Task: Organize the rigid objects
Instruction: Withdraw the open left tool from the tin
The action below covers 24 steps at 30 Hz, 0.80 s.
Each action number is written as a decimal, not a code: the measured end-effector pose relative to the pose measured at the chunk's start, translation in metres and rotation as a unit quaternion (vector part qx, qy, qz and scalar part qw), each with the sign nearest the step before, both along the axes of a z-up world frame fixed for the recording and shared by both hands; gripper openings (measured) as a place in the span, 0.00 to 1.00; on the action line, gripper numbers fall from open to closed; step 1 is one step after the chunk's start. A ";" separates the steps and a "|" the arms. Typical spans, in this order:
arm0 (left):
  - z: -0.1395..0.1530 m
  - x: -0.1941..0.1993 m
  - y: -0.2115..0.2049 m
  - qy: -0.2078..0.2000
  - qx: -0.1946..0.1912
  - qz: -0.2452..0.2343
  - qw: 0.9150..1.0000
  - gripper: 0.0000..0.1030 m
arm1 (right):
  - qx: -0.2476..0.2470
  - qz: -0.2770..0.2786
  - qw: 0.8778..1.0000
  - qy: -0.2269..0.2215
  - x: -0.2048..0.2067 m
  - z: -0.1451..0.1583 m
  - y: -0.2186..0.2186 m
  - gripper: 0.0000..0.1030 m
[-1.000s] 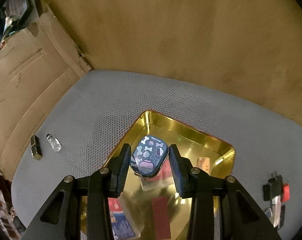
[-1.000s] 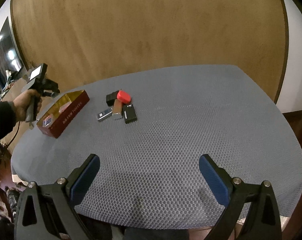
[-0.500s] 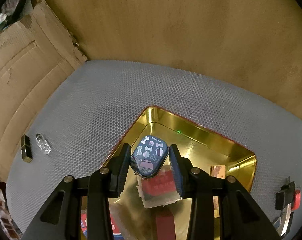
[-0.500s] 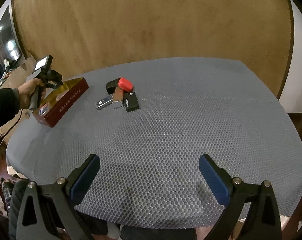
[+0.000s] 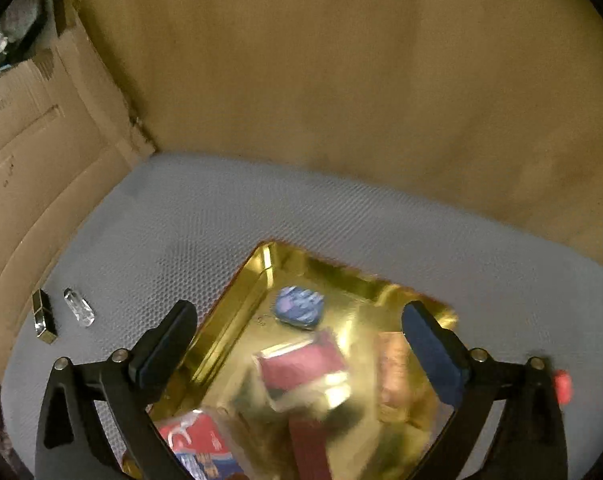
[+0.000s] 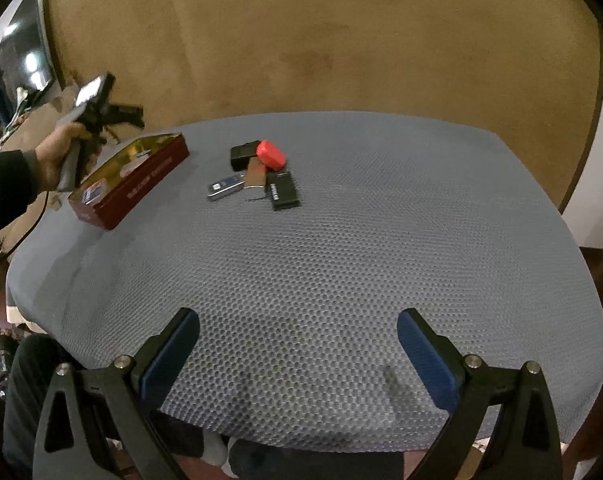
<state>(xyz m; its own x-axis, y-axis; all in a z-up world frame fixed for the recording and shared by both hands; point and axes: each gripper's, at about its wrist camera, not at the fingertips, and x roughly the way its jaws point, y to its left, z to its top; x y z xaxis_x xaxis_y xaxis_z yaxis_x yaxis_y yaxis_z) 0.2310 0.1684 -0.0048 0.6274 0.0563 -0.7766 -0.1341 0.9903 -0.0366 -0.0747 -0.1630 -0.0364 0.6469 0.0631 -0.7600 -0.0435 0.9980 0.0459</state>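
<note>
Lying in the gold tin (image 5: pixel 237 320) now is the little blue case (image 5: pixel 298 307) with bone pictures on it, close to the far corner. A moment ago the left gripper (image 5: pixel 297 344) was squeezing that case above the tin. Now its blue pads (image 5: pixel 433 354) are spread wide apart with nothing between them, so the case has been let go. That means one more thing is put away.

Other things are in the tin too: a dark red box (image 5: pixel 301 364), a brownish block (image 5: pixel 393 368) and a red and blue packet (image 5: pixel 197 440). This view is blurry, so I think the hand is moving.

From the right wrist view, the left hand (image 6: pixel 59 152) holds its tool up over the far end of the tin (image 6: pixel 141 188), tipped down toward it.

The right gripper (image 6: pixel 297 352) hangs low over the near edge of the grey mat (image 6: pixel 341 260). It is wide open and holds nothing.

A small pile (image 6: pixel 261 172) waits on the mat just beside the tin: a red thing, black things and a silver one. On the other side of the tin lie a gold and black tube (image 5: pixel 43 316) and a clear crystal (image 5: pixel 78 307). I think those go in next.
</note>
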 end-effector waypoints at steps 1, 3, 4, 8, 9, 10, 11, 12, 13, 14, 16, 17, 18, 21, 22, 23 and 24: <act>0.009 -0.014 -0.003 -0.014 -0.008 -0.010 1.000 0.99 | 0.000 0.003 1.000 0.000 0.000 0.000 0.003 0.99; 0.024 -0.045 -0.010 -0.041 -0.015 -0.027 0.999 0.99 | -0.004 0.005 1.000 -0.003 -0.001 0.003 0.007 0.99; 0.029 -0.061 -0.013 -0.050 -0.017 -0.037 0.998 0.99 | -0.007 0.006 1.000 -0.005 -0.001 0.004 0.008 0.99; 0.030 -0.147 -0.031 -0.076 -0.002 -0.081 0.994 0.99 | -0.021 0.009 1.000 -0.011 0.001 0.005 0.014 0.98; 0.026 -0.164 -0.034 -0.075 0.002 -0.086 0.993 0.99 | -0.025 0.013 1.000 -0.011 0.004 0.005 0.017 0.99; 0.021 -0.180 -0.038 -0.073 0.003 -0.094 0.993 0.99 | -0.027 0.016 0.999 -0.008 0.008 0.004 0.019 0.99; 0.015 -0.199 -0.042 -0.071 0.005 -0.100 0.992 0.99 | -0.029 0.020 0.999 -0.005 0.012 0.003 0.021 0.99; 0.010 -0.219 -0.045 -0.075 0.009 -0.104 0.992 0.99 | -0.032 0.024 0.999 -0.003 0.017 0.002 0.025 0.99; 0.006 -0.232 -0.047 -0.076 0.011 -0.107 0.991 0.99 | -0.031 0.031 0.999 -0.001 0.024 0.001 0.030 0.99; 0.002 -0.246 -0.049 -0.074 0.012 -0.109 0.991 0.99 | -0.028 0.036 0.999 0.005 0.034 0.000 0.035 0.99; -0.009 -0.270 -0.052 -0.064 0.000 -0.110 0.992 0.99 | -0.011 0.038 0.999 0.021 0.053 -0.005 0.045 0.99; -0.013 -0.279 -0.051 -0.062 -0.009 -0.115 0.991 0.99 | 0.003 0.039 0.999 0.027 0.062 -0.008 0.051 0.99; -0.016 -0.290 -0.052 -0.059 -0.016 -0.118 0.991 0.99 | 0.024 0.040 0.998 0.038 0.076 -0.011 0.059 0.99; -0.023 -0.319 -0.058 -0.061 -0.009 -0.138 0.988 0.99 | 0.041 0.029 0.998 0.048 0.100 -0.019 0.079 0.99; -0.023 -0.329 -0.058 -0.067 -0.001 -0.138 0.988 0.99 | 0.041 0.022 0.998 0.047 0.110 -0.022 0.088 0.99; -0.022 -0.337 -0.058 -0.072 -0.001 -0.138 0.988 0.99 | 0.042 0.016 0.998 0.045 0.117 -0.025 0.095 0.99; -0.022 -0.344 -0.055 -0.076 -0.007 -0.137 0.988 0.99 | 0.048 0.004 0.998 0.042 0.126 -0.028 0.102 0.99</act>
